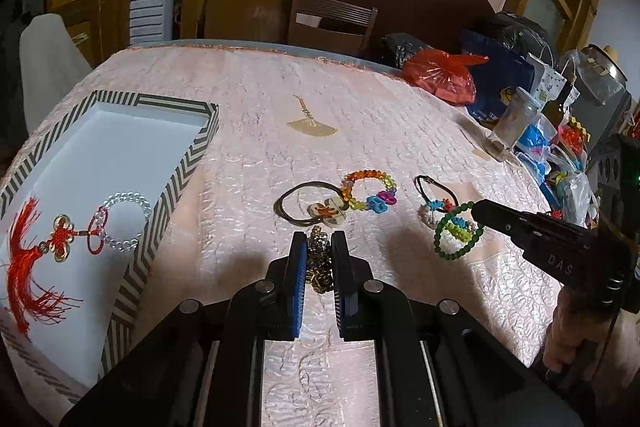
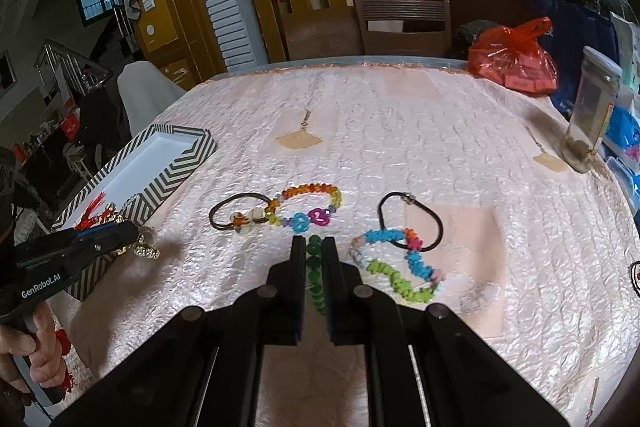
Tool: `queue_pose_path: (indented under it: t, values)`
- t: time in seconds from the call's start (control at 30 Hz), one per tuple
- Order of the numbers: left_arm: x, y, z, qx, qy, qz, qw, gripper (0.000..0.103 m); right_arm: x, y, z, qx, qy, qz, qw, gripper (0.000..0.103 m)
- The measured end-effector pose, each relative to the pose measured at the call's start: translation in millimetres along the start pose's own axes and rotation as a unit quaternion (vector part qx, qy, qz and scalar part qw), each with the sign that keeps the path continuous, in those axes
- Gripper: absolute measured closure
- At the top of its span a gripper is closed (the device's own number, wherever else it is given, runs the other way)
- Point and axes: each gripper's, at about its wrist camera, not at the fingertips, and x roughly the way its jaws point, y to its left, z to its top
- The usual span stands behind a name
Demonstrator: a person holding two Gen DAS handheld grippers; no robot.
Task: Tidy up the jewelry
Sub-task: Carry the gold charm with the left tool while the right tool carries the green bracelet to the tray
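My left gripper (image 1: 319, 241) is shut on a gold chain bracelet (image 1: 319, 259) and holds it above the pink cloth, right of the chevron-edged tray (image 1: 168, 195). It also shows in the right wrist view (image 2: 136, 233), the gold chain (image 2: 145, 247) hanging from it. My right gripper (image 2: 313, 242) is shut on a green bead bracelet (image 2: 315, 277); in the left wrist view the green bracelet (image 1: 456, 237) hangs at its tip (image 1: 478, 213). The tray holds a clear bead bracelet (image 1: 126, 223) and a red tassel knot (image 1: 36, 259).
On the cloth lie a brown hair tie with charm (image 1: 310, 207), an orange-yellow bead bracelet (image 1: 370, 189), a black hair tie (image 2: 412, 221) and a colourful plastic bracelet (image 2: 404, 269). A jar (image 2: 592, 115), red bag (image 2: 514, 57) and clutter line the right edge.
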Motion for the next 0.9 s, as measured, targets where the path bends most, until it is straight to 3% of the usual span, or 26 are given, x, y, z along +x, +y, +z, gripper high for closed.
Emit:
queue_pose_path:
  t: [0.6, 0.9]
  values:
    - [-15.0, 21.4, 10.8, -0.014, -0.019, 0.005, 0.9997, 0.069, 1.0, 30.8, 15.6, -0.025, 0.0, 0.003, 1.0, 0.095]
    - [-37.0, 66.8, 22.7, -0.041, -0.044, 0.029, 0.9978, 0.069, 8.3, 63.0, 26.2, -0.041, 0.001, 0.017, 0.999, 0.095]
